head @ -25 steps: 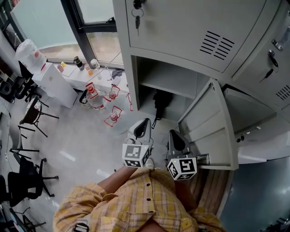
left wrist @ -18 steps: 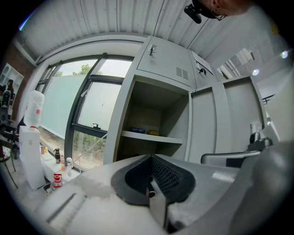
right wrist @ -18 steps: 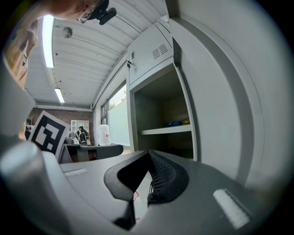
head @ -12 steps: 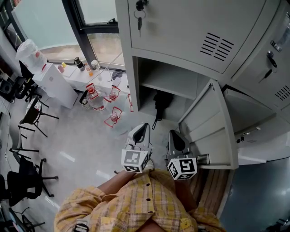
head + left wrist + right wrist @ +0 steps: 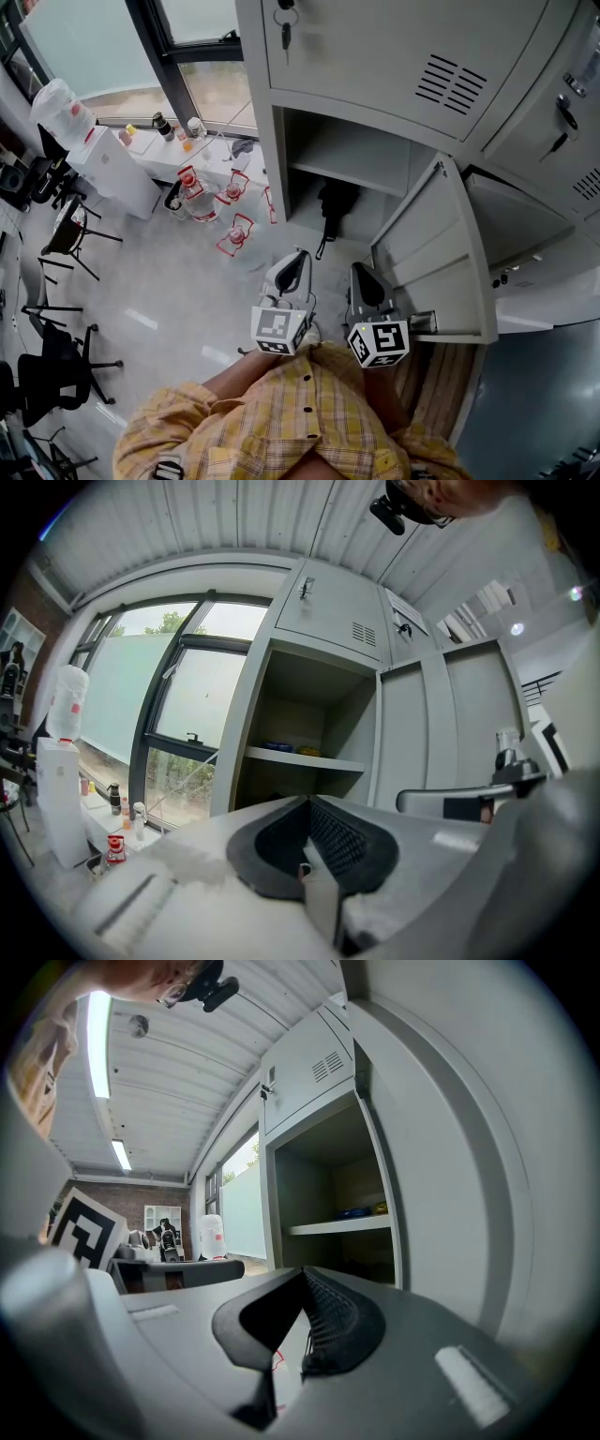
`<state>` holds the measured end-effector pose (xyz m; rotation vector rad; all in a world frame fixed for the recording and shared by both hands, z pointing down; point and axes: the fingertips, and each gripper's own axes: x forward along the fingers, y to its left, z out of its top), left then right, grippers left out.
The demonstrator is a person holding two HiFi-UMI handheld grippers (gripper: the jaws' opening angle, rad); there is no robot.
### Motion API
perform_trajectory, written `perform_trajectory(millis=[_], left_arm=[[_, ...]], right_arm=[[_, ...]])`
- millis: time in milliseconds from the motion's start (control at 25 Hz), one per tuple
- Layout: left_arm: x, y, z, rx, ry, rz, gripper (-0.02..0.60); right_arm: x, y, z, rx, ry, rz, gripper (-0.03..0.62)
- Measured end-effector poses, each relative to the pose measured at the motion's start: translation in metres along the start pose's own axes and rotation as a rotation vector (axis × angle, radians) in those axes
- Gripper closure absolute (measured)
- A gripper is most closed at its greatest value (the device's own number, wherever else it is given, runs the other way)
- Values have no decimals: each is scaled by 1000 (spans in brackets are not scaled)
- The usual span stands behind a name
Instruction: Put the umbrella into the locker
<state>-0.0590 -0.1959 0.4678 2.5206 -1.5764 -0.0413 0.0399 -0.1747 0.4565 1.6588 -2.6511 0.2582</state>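
A black folded umbrella [image 5: 333,208] stands in the lower compartment of the open grey locker [image 5: 281,169], under its shelf [image 5: 352,167], with its strap hanging over the front edge. The locker door [image 5: 436,253] is swung wide to the right. My left gripper [image 5: 296,265] and right gripper [image 5: 364,281] hover side by side in front of the opening, well short of the umbrella. Both are shut and hold nothing. In the left gripper view the left gripper [image 5: 307,803] points at the locker's shelf [image 5: 300,759]. The right gripper [image 5: 302,1277] faces the same opening from beside the door.
Several water bottles in red carriers [image 5: 192,187] stand on the floor left of the locker. A white cabinet [image 5: 117,169] carries a water dispenser bottle [image 5: 61,108]. Black chairs [image 5: 56,366] line the far left. Keys [image 5: 284,23] hang in the upper locker door.
The left gripper has eased back slightly toward the person. The right gripper, the umbrella and the door have not moved.
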Motion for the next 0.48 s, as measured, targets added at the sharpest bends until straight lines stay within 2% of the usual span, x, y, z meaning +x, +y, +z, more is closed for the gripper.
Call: perform_trajectory(millis=[120, 480], left_arm=[[-2, 2, -4, 19, 2, 2, 581], [0, 0, 5, 8, 7, 9, 581]], right_arm=[[-1, 1, -1, 1, 1, 0, 605], [-1, 0, -1, 4, 0, -3, 605]])
